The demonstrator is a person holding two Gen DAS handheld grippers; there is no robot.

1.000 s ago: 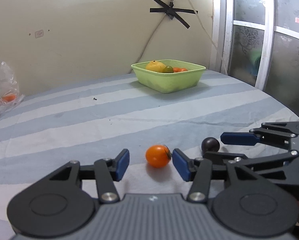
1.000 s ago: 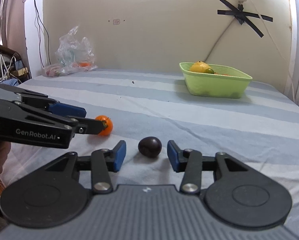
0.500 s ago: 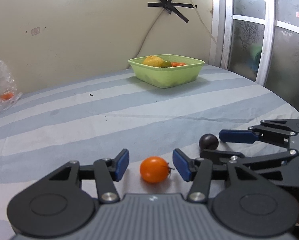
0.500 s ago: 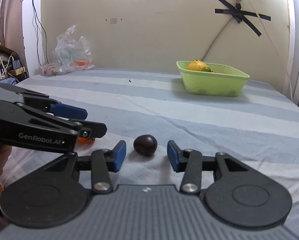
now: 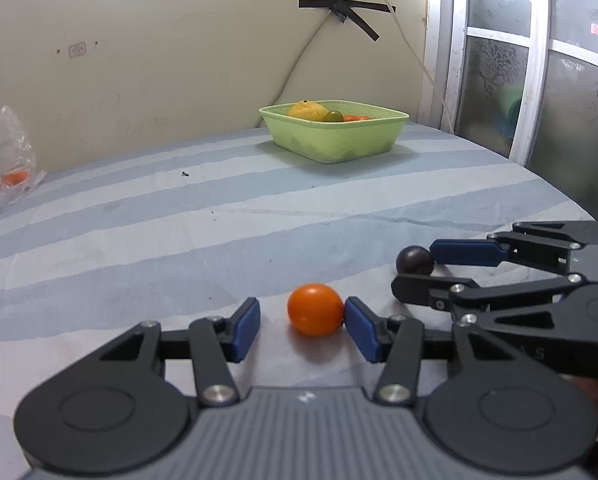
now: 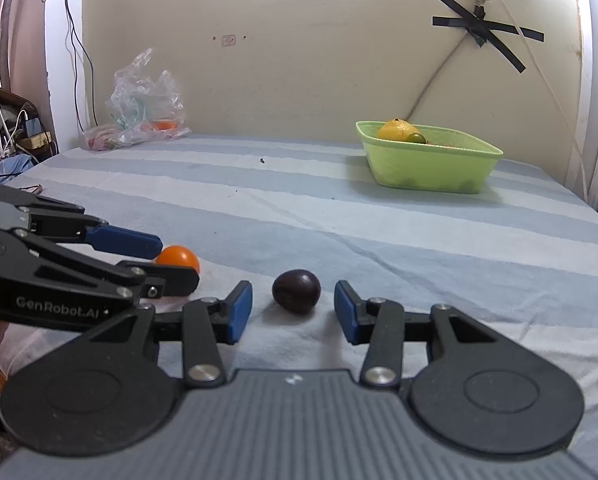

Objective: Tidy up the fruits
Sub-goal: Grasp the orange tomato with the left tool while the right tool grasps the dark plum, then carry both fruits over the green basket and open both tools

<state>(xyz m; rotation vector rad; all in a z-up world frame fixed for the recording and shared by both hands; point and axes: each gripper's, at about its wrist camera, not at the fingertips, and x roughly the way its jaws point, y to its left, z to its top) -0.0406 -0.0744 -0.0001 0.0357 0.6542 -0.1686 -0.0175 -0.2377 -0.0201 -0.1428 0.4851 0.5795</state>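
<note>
Both grippers sit low over the striped sheet, side by side, each with a fruit in its mouth. The left gripper has the orange fruit between its blue pads; the jaws are closing, the pad on the right side looks to be touching the skin already while the other pad stands clear, so nothing is clamped yet. The right gripper straddles the dark fruit with open room on both sides of it, jaws released.

What I'd worry about: the orange fruit is round and smooth, and it is being met from one side first. If the far pad arrives late, the fruit may roll out ahead of the fingertips across the cloth (soft bedding gives little to brace against). The dark fruit is egg-shaped and lies slightly askew between the pads, so a closing pinch could squirt it forward. The two grippers are also close neighbours; the left one's finger lies just beside the right one's, and a careless lift could knock them together.

Beyond the fingertips the sheet is wide and bare all the way to the green basket by the wall, which already holds fruit. A plastic bag lies far off to the left, out of the way.
</note>
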